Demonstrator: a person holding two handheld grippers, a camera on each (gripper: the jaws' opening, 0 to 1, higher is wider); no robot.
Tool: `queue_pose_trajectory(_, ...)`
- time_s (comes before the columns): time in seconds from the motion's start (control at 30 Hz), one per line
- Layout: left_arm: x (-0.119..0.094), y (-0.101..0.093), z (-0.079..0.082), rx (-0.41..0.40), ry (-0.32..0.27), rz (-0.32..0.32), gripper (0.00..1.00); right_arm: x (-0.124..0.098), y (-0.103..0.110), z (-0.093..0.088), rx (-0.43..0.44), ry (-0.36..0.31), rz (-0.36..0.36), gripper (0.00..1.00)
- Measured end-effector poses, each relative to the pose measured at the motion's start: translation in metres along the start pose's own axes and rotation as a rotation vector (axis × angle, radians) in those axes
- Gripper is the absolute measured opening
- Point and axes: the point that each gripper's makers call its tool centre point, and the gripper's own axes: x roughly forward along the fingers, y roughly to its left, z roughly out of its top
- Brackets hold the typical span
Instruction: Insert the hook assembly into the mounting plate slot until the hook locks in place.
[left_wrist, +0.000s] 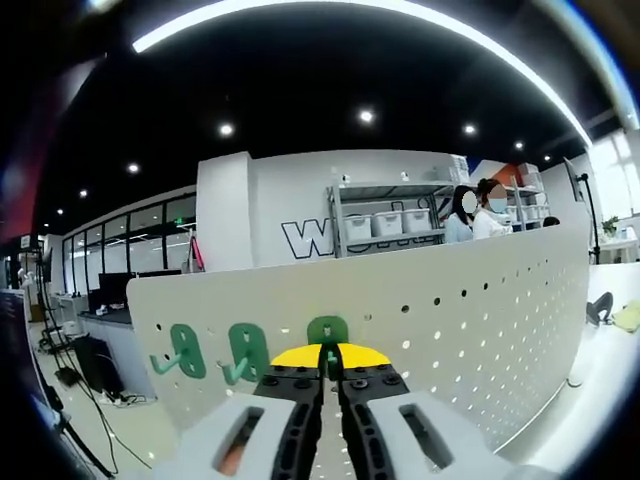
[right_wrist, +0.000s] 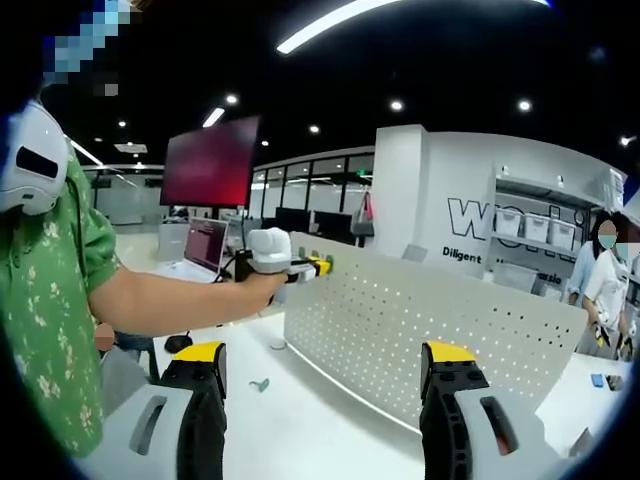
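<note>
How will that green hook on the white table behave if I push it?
The green hook looks small and plastic, so probably light and stiff. Lying loose on the smooth white table, it would likely slide or spin rather than roll.

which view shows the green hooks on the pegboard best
The left gripper view: three green hooks sit close up on the white pegboard, the nearest one held in the shut left claw. The right gripper view shows the pegboard from farther off, with the hooks as tiny specks at its top edge.
</note>
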Motion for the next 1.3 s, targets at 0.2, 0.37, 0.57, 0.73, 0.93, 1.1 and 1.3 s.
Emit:
queue_pose_trajectory(0.2, -0.0002, 0.0005, -0.0004, -0.011, 0.005, -0.005, 0.05, -0.0006, -0.0001, -0.0009, 0.001, 0.001, -0.002, 0.81)
queue_pose_trajectory(0.37, -0.0021, -0.0023, 0.0, -0.018, 0.006, -0.014, 0.08, -0.0003, 0.0005, -0.0005, 0.001, -0.001, 0.0, 0.81)
queue_pose_trajectory(0.57, -0.001, -0.0032, -0.0002, -0.024, 0.006, -0.021, 0.1, 0.0, 0.0004, -0.0009, 0.002, 0.001, -0.001, 0.81)
queue_pose_trajectory(0.73, -0.001, -0.0053, 0.0002, -0.033, 0.005, -0.03, 0.13, 0.0003, 0.0005, -0.0003, 0.001, -0.001, 0.0, 0.81)
queue_pose_trajectory(0.93, -0.002, -0.005, 0.0023, -0.041, -0.005, -0.031, 0.18, 0.0008, 0.0012, -0.0006, 0.002, 0.001, 0.001, 0.81)
queue_pose_trajectory(1.1, -0.0045, -0.0049, 0.0036, -0.046, -0.012, -0.035, 0.2, 0.001, 0.0021, 0.0007, -0.002, -0.002, 0.003, 0.81)
queue_pose_trajectory(1.3, -0.0086, -0.0058, 0.0031, -0.048, -0.011, -0.041, 0.23, 0.0021, 0.0043, 0.0018, -0.006, -0.003, 0.008, 0.81)
